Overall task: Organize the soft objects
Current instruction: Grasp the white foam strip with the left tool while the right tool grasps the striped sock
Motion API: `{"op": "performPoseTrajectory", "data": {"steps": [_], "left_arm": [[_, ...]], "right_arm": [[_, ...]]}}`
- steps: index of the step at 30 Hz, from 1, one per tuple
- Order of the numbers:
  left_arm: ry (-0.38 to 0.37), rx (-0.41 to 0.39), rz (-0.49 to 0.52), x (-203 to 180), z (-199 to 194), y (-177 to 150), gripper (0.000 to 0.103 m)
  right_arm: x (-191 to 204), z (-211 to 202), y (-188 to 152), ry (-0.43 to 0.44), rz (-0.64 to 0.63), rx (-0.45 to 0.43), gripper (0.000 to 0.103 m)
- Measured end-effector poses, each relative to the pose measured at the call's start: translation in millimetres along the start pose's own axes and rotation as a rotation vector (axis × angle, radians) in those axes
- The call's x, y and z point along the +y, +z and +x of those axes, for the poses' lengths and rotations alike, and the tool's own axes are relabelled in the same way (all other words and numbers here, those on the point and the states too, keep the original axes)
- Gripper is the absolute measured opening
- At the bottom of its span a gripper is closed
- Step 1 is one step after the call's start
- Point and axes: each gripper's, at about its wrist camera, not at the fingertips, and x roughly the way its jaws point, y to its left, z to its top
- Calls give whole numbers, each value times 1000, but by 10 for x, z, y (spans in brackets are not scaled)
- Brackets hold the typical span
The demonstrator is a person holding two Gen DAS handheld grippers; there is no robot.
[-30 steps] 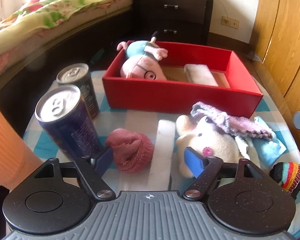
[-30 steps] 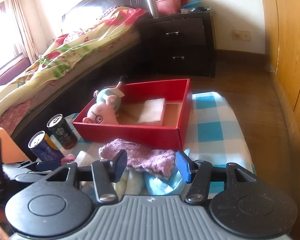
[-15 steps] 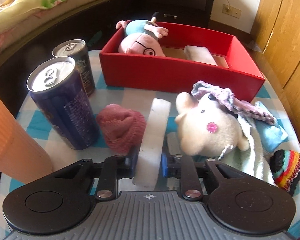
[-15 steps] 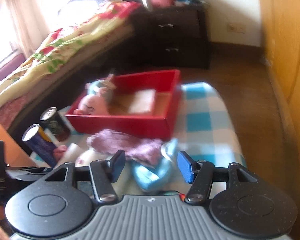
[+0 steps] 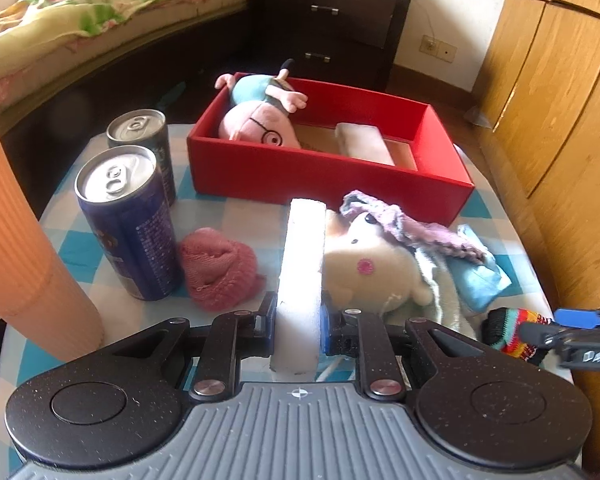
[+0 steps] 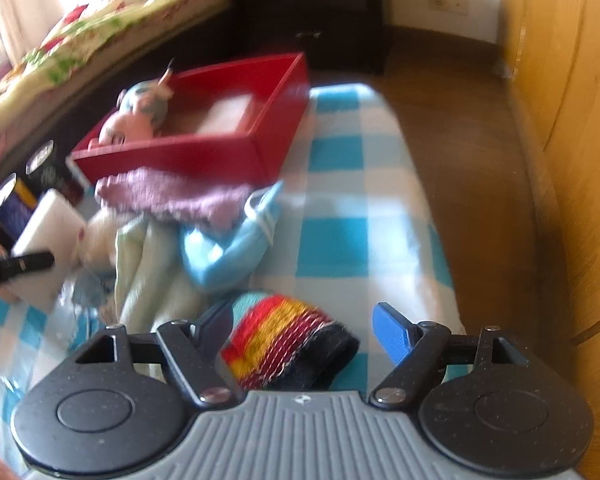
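The left gripper [image 5: 299, 322] has its two blue pads squeezed tight on a long white foam block [image 5: 302, 268], and the jaws are closing in that last little bit. The block is flat and pale, like a bar of sponge; its far end points toward the red cardboard box [image 5: 324, 176] and looks lifted a bit off the blue and white checked tablecloth [image 5: 236, 216]. Inside the box lie a pink pig soft toy with glasses [image 5: 260, 124] and another white foam block [image 5: 364, 144]. Just left of the held block sits a fuzzy pink knitted ball [image 5: 220, 268], next to a tall dark blue drink can [image 5: 130, 224]. Just right of it lies a cream plush animal [image 5: 368, 268] with a purple knitted cloth [image 5: 412, 228] draped over its head, and a light blue cloth [image 5: 480, 280] beside that. The right gripper [image 6: 300, 326] has its jaws opening wide around a rolled sock with rainbow stripes [image 6: 288, 340]. The sock lies on the tablecloth between the fingers, close to the left one, and the blue pad [image 6: 392, 334] on the right stands clear of it.
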Motion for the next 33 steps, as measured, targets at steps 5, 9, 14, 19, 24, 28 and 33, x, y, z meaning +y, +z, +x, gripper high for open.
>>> {"op": "performPoseTrajectory", "data": {"steps": [5,9,14,19,24,28,33], "left_arm": [[-10,1,1,-6,8,8,19],[-12,2,-4,7,-5,0,19],[-16,5,6,-19,-12,-8,19],[-16,10,24,-42,-15,-22,19],[-16,18,26,-40,-37,-63,19],[-14,32,35,-43,-35,-100,20],[-16,41,47,-60,-35,-129,21]], "right_arm": [[51,139,-66,-9,-36,41,56],[66,159,-89,-11,-41,40,56],[128,159,-91,17,-45,56,38],[184,147,-120,54,-43,81,23],[228,104,-127,72,-39,78,1],[230,86,-122,86,-30,82,0],[192,110,-133,99,6,93,0]]}}
